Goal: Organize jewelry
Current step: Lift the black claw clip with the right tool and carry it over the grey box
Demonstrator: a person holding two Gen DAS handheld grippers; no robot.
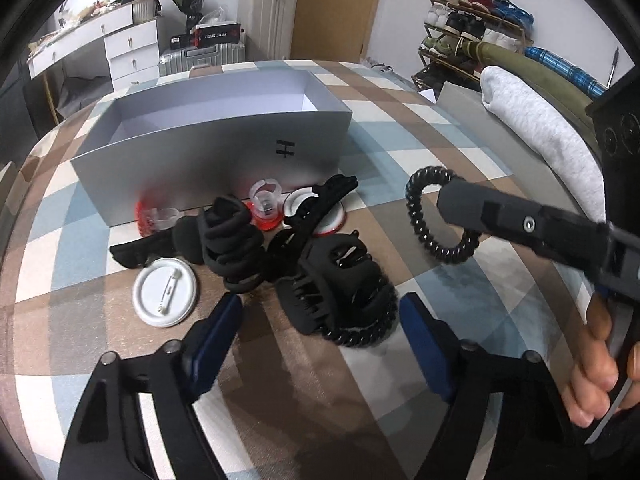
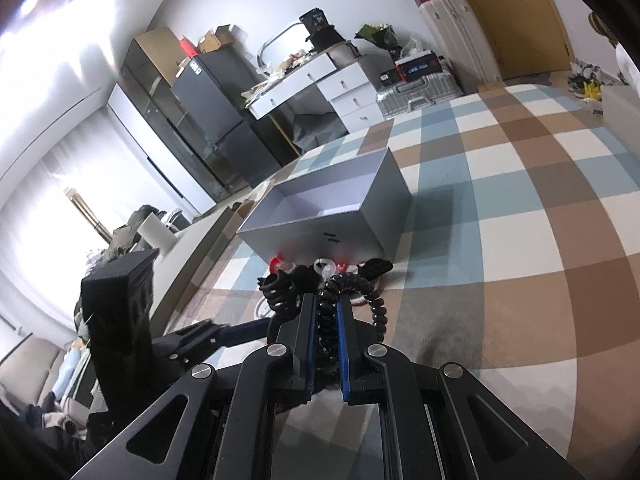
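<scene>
Badges [image 1: 165, 298] two, claw clips [image 1: 334, 280] two

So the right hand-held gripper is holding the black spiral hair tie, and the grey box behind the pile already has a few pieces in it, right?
Not quite. The right hand-held gripper does hold the black spiral hair tie, but the grey box shows nothing inside; the left wrist view shows a bare interior.

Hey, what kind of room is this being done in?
Most likely a lived-in bedroom or studio flat. The work surface looks like a bed with a checked cover; around it stand a white dressing table with drawers, suitcases and a shoe rack.
</scene>
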